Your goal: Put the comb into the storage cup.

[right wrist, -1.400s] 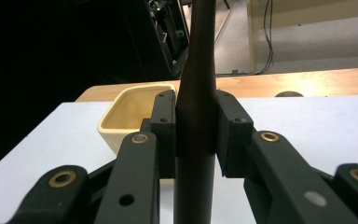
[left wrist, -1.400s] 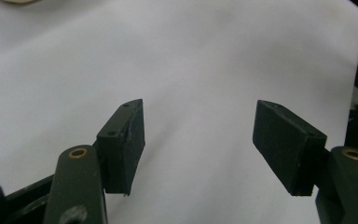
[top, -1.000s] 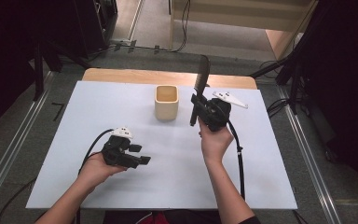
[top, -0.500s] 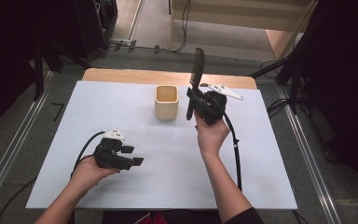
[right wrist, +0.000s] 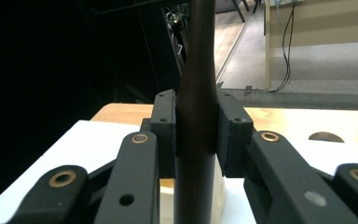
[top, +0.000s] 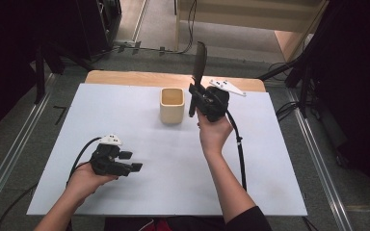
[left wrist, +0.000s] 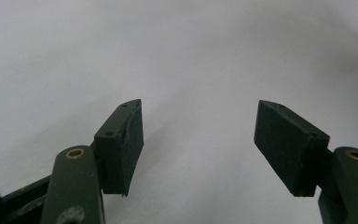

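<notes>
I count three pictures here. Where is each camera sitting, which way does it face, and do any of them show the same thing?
High view: above the person's side, looking forward and down on the white table; both forearms, left gripper and right gripper show.
Left gripper view: rides the left gripper, facing bare white table between open jaws.
Right gripper view: rides the right gripper, looking past its jaws across the table to the floor.
Shared: the dark utensil and the beige cup appear in the high and right gripper views.

dark utensil (top: 200,60) upright, beside cream cup (top: 172,105)
</notes>
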